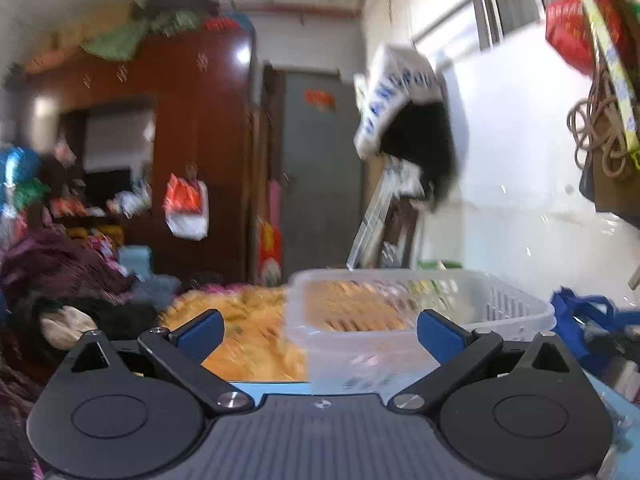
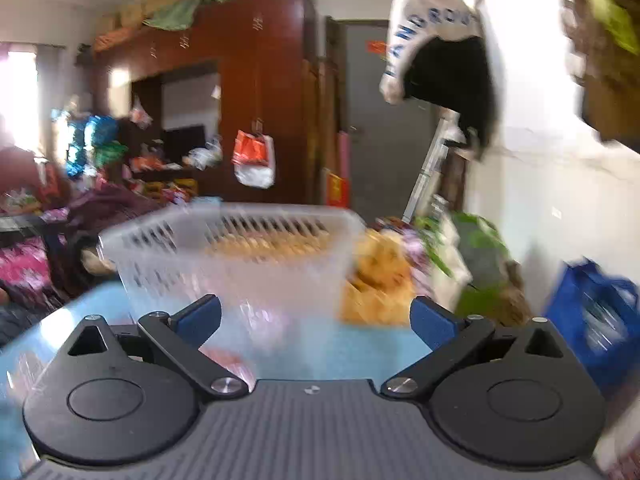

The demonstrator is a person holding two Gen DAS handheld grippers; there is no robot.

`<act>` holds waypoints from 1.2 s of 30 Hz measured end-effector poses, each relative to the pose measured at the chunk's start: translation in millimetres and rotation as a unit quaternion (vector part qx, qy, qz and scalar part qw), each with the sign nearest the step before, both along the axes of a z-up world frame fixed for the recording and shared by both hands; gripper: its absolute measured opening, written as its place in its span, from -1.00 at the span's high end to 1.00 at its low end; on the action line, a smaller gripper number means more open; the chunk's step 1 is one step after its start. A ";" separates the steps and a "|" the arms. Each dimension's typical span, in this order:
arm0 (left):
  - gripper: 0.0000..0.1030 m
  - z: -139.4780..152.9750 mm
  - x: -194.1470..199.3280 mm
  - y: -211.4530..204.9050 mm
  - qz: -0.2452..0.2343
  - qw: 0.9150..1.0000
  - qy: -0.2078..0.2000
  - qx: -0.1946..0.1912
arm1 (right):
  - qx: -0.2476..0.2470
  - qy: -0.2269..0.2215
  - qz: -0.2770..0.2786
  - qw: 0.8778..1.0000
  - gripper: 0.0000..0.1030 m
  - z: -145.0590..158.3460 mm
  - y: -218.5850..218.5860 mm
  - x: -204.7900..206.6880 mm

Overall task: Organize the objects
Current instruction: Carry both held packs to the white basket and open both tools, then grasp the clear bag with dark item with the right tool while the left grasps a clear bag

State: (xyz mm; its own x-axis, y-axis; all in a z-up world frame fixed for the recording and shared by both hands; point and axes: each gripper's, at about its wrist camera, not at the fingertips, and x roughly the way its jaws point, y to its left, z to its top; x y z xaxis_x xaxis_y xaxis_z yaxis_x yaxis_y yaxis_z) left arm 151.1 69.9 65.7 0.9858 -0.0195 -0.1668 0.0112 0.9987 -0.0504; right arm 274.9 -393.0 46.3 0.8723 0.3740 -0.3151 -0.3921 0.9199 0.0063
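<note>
A translucent white slotted plastic basket (image 1: pixel 500 304) stands on a light blue surface (image 1: pixel 276 387), right of centre in the left wrist view. My left gripper (image 1: pixel 318 332) is open, its blue pads (image 1: pixel 436 336) spread wide; the basket's near corner lies between and beyond them, and the blur hides whether the right pad touches it. In the right wrist view the same basket (image 2: pixel 168 256) sits ahead and to the left. My right gripper (image 2: pixel 316 320) is open, nothing pressed between its pads (image 2: pixel 200 320). Both views are motion-blurred.
A yellow patterned cloth (image 1: pixel 244 320) lies behind the basket. Piled clothes (image 1: pixel 60 272) fill the left. A dark wooden wardrobe (image 1: pixel 188 128) and a grey door (image 1: pixel 320 168) stand at the back. A blue bag (image 2: pixel 592 320) sits at the right by the white wall.
</note>
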 end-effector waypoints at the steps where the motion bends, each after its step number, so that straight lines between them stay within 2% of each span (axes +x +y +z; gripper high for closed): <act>1: -1.00 -4.9 -11.2 8.2 -0.005 1.000 -0.011 -0.011 | 0.004 0.010 -0.012 1.000 -1.00 -9.6 -13.5 -9.5; 3: -1.00 -15.6 -22.2 20.8 -0.016 0.999 0.026 -0.020 | 0.028 0.041 -0.031 0.998 -1.00 -18.2 -33.5 -10.7; 5: -1.00 -28.3 -35.2 29.7 0.004 0.999 0.038 -0.030 | 0.037 0.091 -0.048 0.994 -1.00 -29.9 -47.5 -10.4; 9: -0.99 -48.9 -61.6 36.5 0.010 0.998 0.054 -0.040 | 0.046 0.112 -0.033 0.992 -1.00 -40.9 -53.9 -9.7; 12: -0.94 -59.6 -70.5 25.9 0.001 0.997 0.079 -0.008 | 0.021 0.131 -0.027 0.991 -0.99 -46.9 -42.5 -3.7; 15: -0.92 -67.3 -73.9 17.8 -0.001 0.996 0.090 0.003 | 0.018 0.121 -0.028 0.992 -0.99 -44.9 -41.9 -7.8; 19: -0.61 -79.0 -76.3 19.9 0.001 0.993 0.118 -0.003 | 0.015 0.137 -0.033 0.990 -0.91 -48.7 -41.9 -4.1; 20: -0.59 -81.6 -75.3 21.0 0.006 0.992 0.125 -0.005 | 0.015 0.135 -0.031 0.990 -0.90 -49.5 -42.6 -4.1; 26: -0.56 -90.1 -79.6 18.6 0.006 0.992 0.129 0.000 | 0.009 0.142 -0.021 0.990 -0.66 -52.1 -39.0 -0.3; 30: -0.56 -91.3 -78.0 9.1 0.001 0.991 0.132 0.009 | 0.004 0.154 -0.012 0.988 -0.33 -55.5 -37.5 2.3; 34: -0.55 -93.0 -79.4 -1.6 0.000 0.991 0.130 0.032 | -0.002 0.158 -0.006 0.987 -0.11 -57.2 -35.5 3.2; 36: -0.55 -93.1 -79.1 -3.2 0.004 0.991 0.129 0.035 | -0.003 0.156 -0.005 0.988 0.14 -57.9 -35.2 2.5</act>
